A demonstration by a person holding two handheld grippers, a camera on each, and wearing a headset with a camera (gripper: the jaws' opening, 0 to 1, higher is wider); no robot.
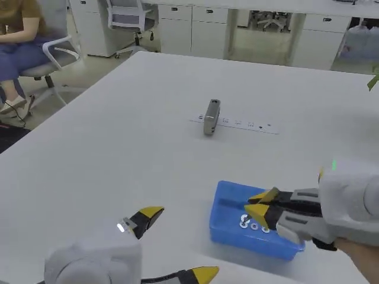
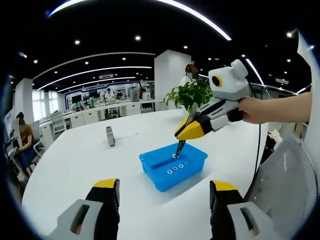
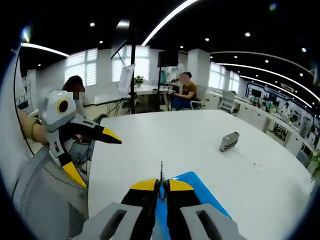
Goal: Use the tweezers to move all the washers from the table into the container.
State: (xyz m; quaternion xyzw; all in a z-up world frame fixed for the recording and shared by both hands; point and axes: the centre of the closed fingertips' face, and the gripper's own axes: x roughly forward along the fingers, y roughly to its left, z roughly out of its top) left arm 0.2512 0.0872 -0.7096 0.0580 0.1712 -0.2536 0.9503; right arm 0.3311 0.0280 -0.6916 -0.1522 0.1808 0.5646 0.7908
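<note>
Your right tool (image 1: 260,203) was clamped on the tweezers (image 2: 180,146) over the container (image 1: 228,192), at least 4 washers (image 2: 176,168) already inside; your left tool (image 1: 183,242) gaped idle. You looked nearly finished.

The table (image 1: 148,148) is white, smooth and matt, with only a soft sheen. By its near edge the container (image 1: 228,198) is blue plastic, faintly glossy at the rim – the washers (image 1: 253,225) in it are bright bare metal. The tweezers (image 2: 179,148) look like thin dark metal. The left gripper (image 1: 188,241) and right gripper (image 1: 260,204) have pale grey matt plastic shells, with fingers (image 1: 151,213) of black and yellow plastic. Toward the far edge, the small block (image 1: 211,116) looks like brushed grey metal.
</note>
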